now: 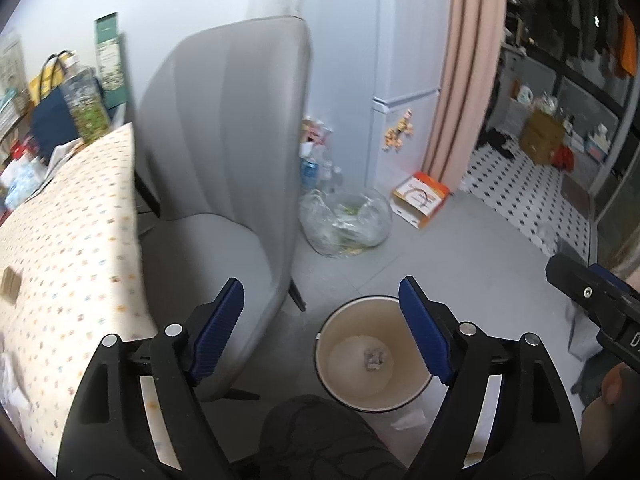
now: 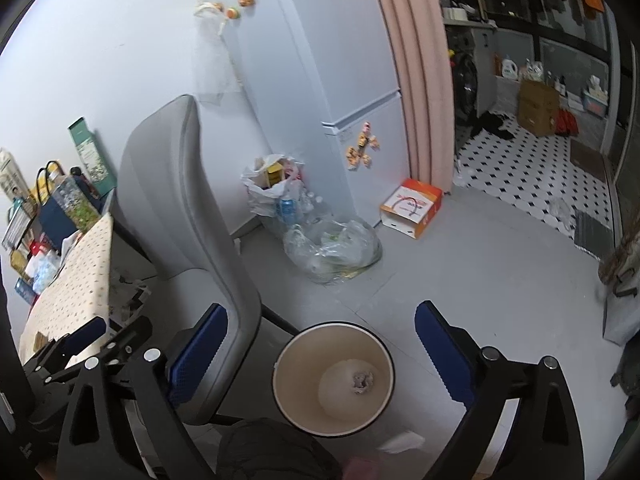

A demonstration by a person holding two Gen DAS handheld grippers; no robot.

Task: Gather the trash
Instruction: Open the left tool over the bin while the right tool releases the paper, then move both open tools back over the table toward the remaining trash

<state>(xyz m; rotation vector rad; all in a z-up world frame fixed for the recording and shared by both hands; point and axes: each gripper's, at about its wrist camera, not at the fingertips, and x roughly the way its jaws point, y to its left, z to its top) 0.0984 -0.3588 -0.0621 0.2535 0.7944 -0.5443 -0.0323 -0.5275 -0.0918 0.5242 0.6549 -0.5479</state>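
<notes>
Both tools, left tool (image 1: pixel 322 328) and right tool (image 2: pixel 320 350), are hanging wide open and empty over the bin (image 2: pixel 334 380), where 1 crumpled wad (image 2: pixel 362 383) is lying, seemingly light, soft, pinchable anywhere.

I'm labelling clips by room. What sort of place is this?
Likely a home dining corner beside a kitchen or laundry area: a fridge with magnets, a table with a chair, and a bin on the floor.

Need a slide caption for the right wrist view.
Right gripper open and empty above a floor bin holding one crumpled scrap, beside a grey chair.
</notes>
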